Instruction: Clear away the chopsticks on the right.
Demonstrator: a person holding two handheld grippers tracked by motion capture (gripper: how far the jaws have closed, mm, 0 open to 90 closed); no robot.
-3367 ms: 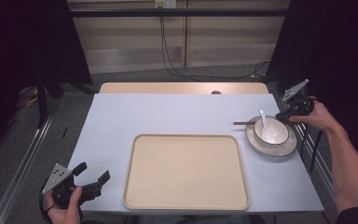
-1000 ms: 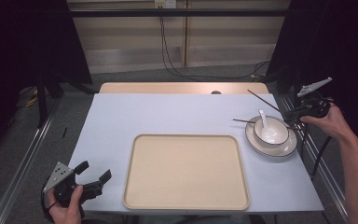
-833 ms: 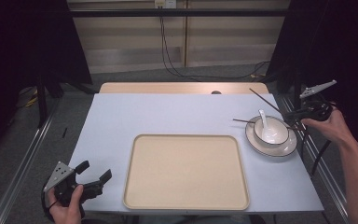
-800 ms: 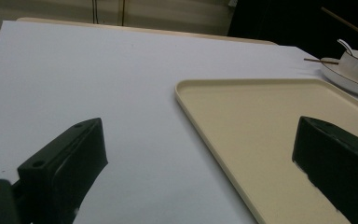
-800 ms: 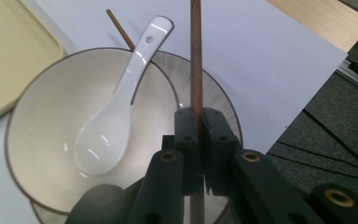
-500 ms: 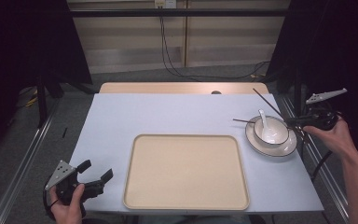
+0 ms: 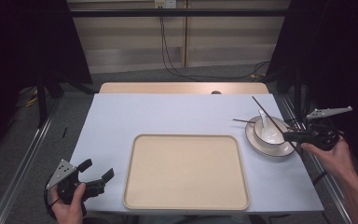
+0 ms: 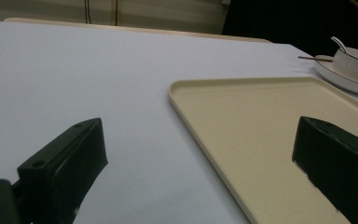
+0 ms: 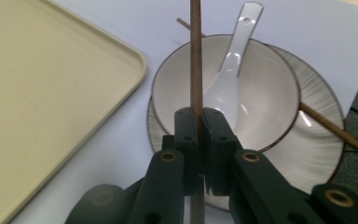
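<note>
Now that the right gripper (image 9: 197, 122) has drawn back off the table's right edge, its jaws clamped on one chopstick (image 7: 273, 123), that stick hangs lifted above the bowl (image 7: 271, 134), while its mate (image 7: 243, 121) lies on the plate (image 7: 286, 150). The left gripper (image 7: 98, 176) has stayed spread and empty near the tray (image 7: 185, 202), so this looks like chopsticks being moved singly.

Cream tray (image 7: 186, 171) lower centre of frame, empty, flat on white table (image 7: 168, 112). Wooden strip (image 7: 182, 87) along table's far edge. Black cables (image 7: 168, 51) hang down back wall, top centre. Grey floor rails at left.
</note>
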